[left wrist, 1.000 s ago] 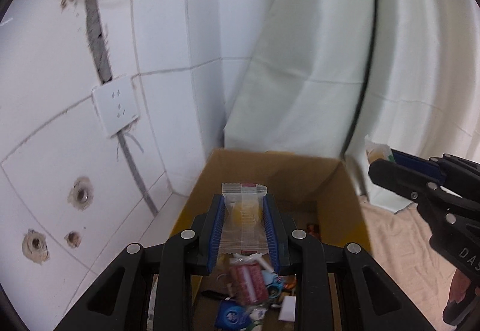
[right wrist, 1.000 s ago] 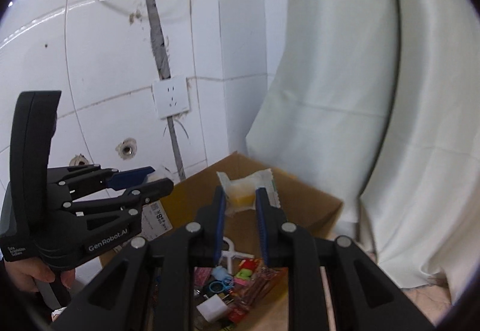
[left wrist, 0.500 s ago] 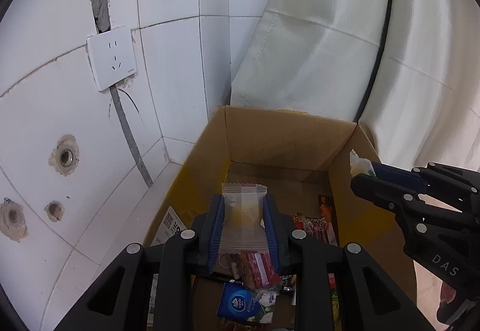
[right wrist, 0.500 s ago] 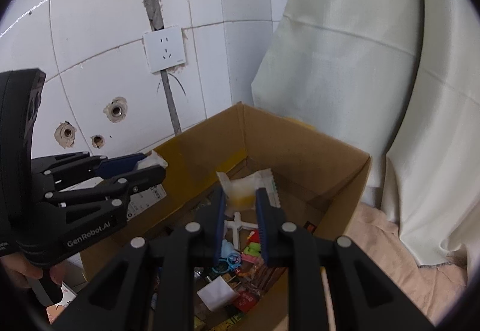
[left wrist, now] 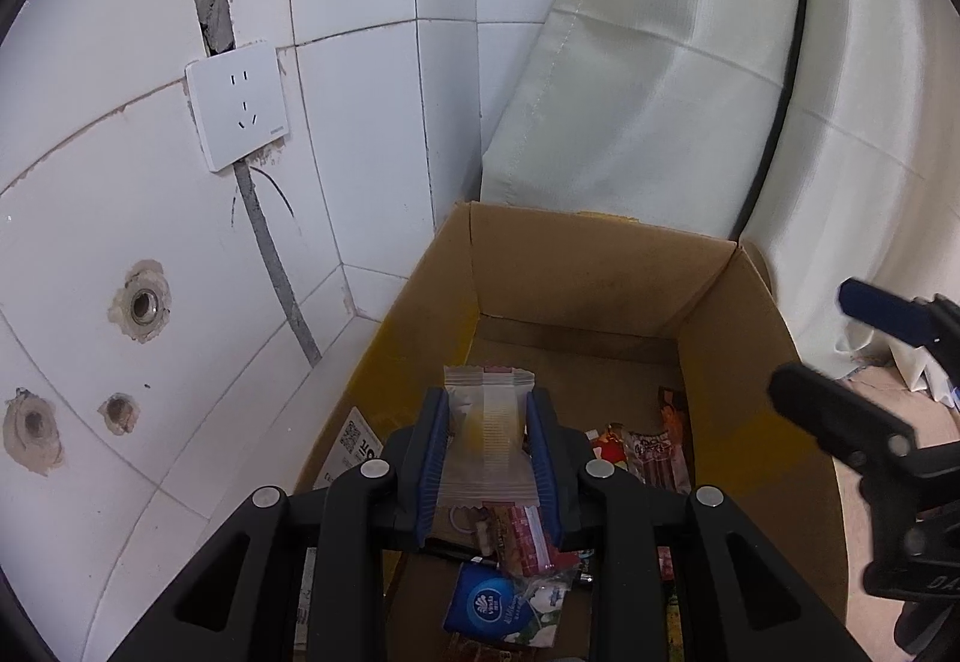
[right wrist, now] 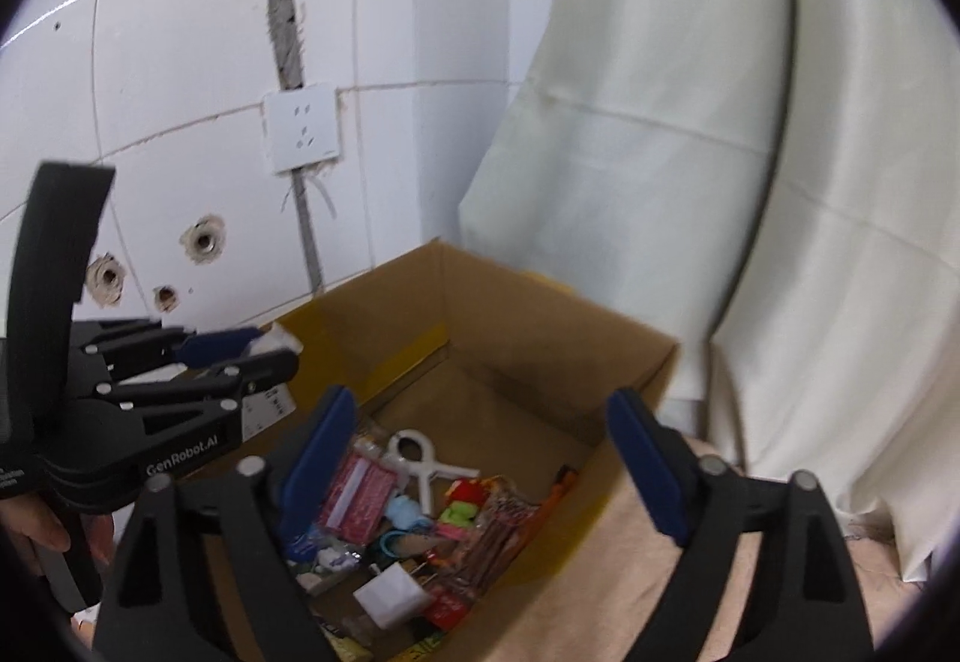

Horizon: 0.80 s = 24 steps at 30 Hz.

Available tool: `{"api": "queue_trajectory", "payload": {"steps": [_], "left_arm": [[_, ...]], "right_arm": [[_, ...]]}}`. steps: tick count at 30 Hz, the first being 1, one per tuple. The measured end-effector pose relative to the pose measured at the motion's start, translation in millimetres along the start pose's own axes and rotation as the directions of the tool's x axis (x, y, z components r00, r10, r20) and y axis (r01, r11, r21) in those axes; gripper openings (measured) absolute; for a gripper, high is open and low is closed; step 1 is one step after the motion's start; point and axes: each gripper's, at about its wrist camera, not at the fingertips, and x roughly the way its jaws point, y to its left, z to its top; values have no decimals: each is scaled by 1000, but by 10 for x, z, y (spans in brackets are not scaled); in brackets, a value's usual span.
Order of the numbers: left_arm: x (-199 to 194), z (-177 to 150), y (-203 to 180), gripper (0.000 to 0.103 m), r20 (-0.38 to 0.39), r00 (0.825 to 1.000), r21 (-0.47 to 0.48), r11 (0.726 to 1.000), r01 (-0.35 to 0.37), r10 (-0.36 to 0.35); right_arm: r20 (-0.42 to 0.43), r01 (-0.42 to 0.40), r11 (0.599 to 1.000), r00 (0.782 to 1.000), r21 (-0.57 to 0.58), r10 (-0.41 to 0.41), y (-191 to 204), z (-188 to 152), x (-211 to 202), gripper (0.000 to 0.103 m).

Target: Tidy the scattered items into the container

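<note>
L gripper [left wrist: 486, 422] clenched on clear-wrapped snack packet [left wrist: 485, 443] w/ yellow filling, held upright over open cardboard box [left wrist: 600, 266]. R gripper [right wrist: 480, 458] released, fingers spread wide, nothing between them, poised above same box. Box interior holds mixed items: white clip [right wrist: 423, 461], pink packet [right wrist: 360, 494], blue tissue pack [left wrist: 483, 605], red snack wrappers [left wrist: 654, 452], white charger block [right wrist: 390, 599]. Box stands in tiled corner below wall socket [left wrist: 237, 104], white curtain [left wrist: 660, 80] behind; beige cloth [right wrist: 690, 590] beside box on R.
</note>
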Motion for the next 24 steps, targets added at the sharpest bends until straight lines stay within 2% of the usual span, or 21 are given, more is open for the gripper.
{"api": "queue_trajectory", "payload": {"steps": [3,4,5,6,7,9,12,17,24], "left_arm": [[42,6,-42,37,-25,1000,6,1000,-13,13],[43,5,-53,49,-23,1000,2,1000,-18,18],[40,5,-62,76,-22,1000,-1,1000,-15,15],[39,8,-74,92,-25,1000,-9,1000,5,-5],[34,8,-82,103,-26,999,-18,999,28,-28],[15,13,-97,103,-18,998,-37,998,56,-56],[-21,20,-161,103,-6,998,-35,998,59,-59],[-47,30,-292,103,-15,997,-28,996,80,-80],[-176,43,-660,103,22,997,18,997,71,-71]], "right_arm": [[17,95,995,995,-5,-95,-47,21,-78,103],[32,114,993,993,-5,-114,-67,25,-118,103],[43,123,992,992,1,-123,-94,24,-154,103],[43,132,991,990,15,-133,-133,23,-183,103],[37,139,990,989,33,-140,-176,25,-202,103],[23,143,988,989,59,-145,-248,23,-220,103],[21,171,982,985,83,-173,-351,-3,-273,103],[3,172,977,985,129,-174,-516,-74,-345,103],[-24,252,953,968,168,-252,-804,-219,-573,103]]}}
